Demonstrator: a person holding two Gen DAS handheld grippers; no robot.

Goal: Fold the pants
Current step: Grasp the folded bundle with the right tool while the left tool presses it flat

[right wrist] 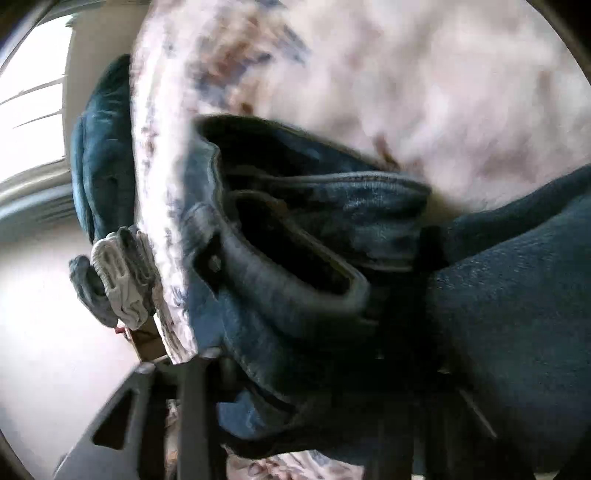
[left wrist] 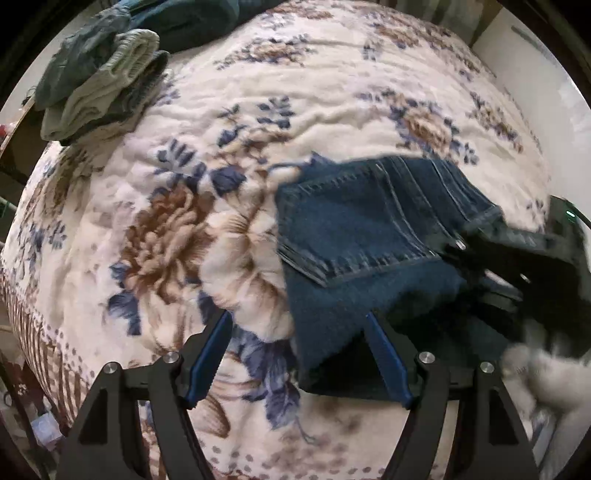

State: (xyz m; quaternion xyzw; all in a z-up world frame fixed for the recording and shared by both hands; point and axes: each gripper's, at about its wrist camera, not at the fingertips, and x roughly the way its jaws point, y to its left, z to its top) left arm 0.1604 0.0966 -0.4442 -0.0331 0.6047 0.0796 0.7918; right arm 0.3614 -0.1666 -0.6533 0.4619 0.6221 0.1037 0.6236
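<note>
Folded dark blue jeans (left wrist: pixel 362 229) hang over the floral blanket (left wrist: pixel 221 110), held from the right. My left gripper (left wrist: pixel 299 321) is open, its blue-padded fingers (left wrist: pixel 210 354) spread wide; the right finger lies under the jeans' lower edge, the left one over bare blanket. My right gripper (left wrist: pixel 491 254) shows in the left wrist view at the right, clamped on the jeans' edge. In the blurred right wrist view the jeans (right wrist: pixel 314 277) fill the middle and cover the fingers.
A pile of folded grey and green clothes (left wrist: pixel 99 77) lies at the bed's far left corner, also in the right wrist view (right wrist: pixel 118 280). A dark teal blanket (left wrist: pixel 192 22) lies behind it. A white wall (left wrist: pixel 546 85) borders the bed at right.
</note>
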